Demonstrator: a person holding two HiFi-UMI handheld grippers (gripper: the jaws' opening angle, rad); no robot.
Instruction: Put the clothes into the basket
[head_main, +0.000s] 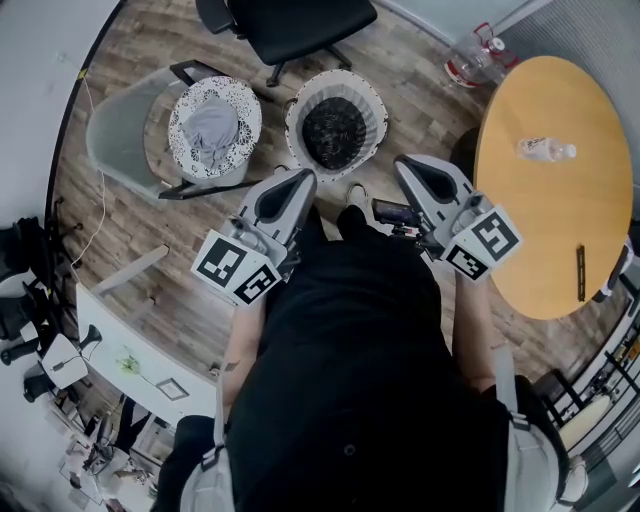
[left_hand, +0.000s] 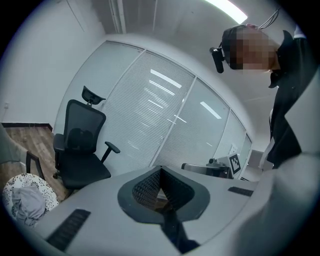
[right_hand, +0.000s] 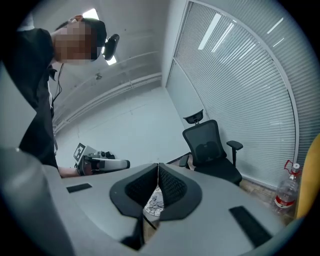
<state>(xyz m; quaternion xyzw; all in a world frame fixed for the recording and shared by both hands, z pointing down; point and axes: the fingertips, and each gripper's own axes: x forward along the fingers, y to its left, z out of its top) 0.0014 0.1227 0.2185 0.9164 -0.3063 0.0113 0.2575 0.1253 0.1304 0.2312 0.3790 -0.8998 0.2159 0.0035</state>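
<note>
Head view: left gripper (head_main: 304, 179) and right gripper (head_main: 403, 163) both pressed together, empty; crumpled grey cloth (head_main: 212, 128) fills far-left round patterned basket (head_main: 247, 104).

Grey clothes (head_main: 212, 128) crumpled in patterned basket (head_main: 249, 106); 2nd basket (head_main: 375, 116) beside, dark inside.

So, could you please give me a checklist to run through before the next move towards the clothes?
1. Left claw empty: ok, shut on nothing.
2. Right claw empty: ok, shut on nothing.
3. Claws open for a grasp: not ok, both are shut.
4. Grey clothes in sight: ok, lying in the left basket on the grey chair.
5. Right basket has room: cannot tell, its inside is dark.
6. Claws at the clothes: not ok, both are short of the baskets.
</note>
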